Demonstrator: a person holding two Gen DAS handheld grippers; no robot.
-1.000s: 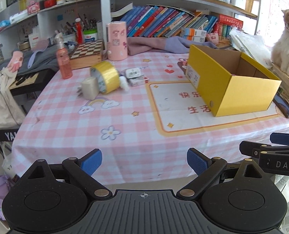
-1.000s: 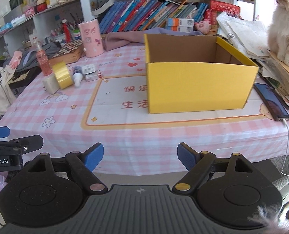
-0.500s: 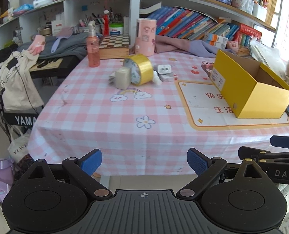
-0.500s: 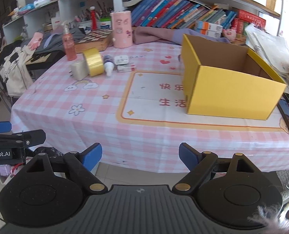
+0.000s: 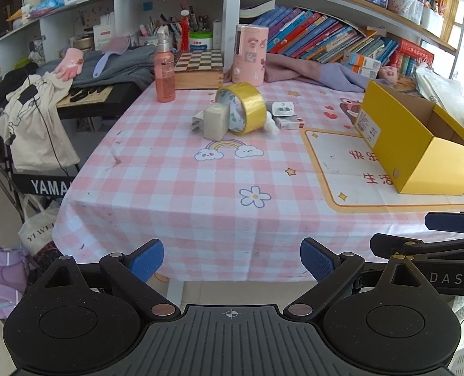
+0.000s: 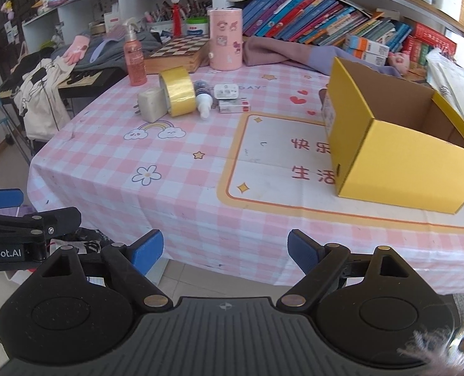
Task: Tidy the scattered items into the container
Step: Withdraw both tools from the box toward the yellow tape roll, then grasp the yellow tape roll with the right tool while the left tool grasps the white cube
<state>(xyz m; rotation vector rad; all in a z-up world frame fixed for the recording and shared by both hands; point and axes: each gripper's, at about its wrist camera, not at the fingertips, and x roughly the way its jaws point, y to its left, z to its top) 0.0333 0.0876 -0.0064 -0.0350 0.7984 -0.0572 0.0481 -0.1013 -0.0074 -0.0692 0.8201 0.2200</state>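
An open yellow cardboard box (image 5: 420,144) (image 6: 398,163) stands on the right of the pink checked table. Scattered at the far middle lie a yellow tape roll (image 5: 244,111) (image 6: 177,91), a white plug adapter (image 5: 214,122) (image 6: 150,105), a small white bottle (image 6: 203,98), a white charger (image 5: 282,108) (image 6: 226,91) and a small flat box (image 5: 290,122) (image 6: 234,106). My left gripper (image 5: 232,255) is open and empty before the table's near edge. My right gripper (image 6: 225,250) is open and empty beside it.
A pink pump bottle (image 5: 164,69), a chessboard box (image 5: 199,69) and a pink cylinder (image 5: 250,54) stand at the table's back. Books and cloth lie behind. A keyboard with clothes (image 5: 85,94) sits left of the table.
Both grippers have pulled back and swung left; the table looks farther and the scattered items sit more central. Both stay open.
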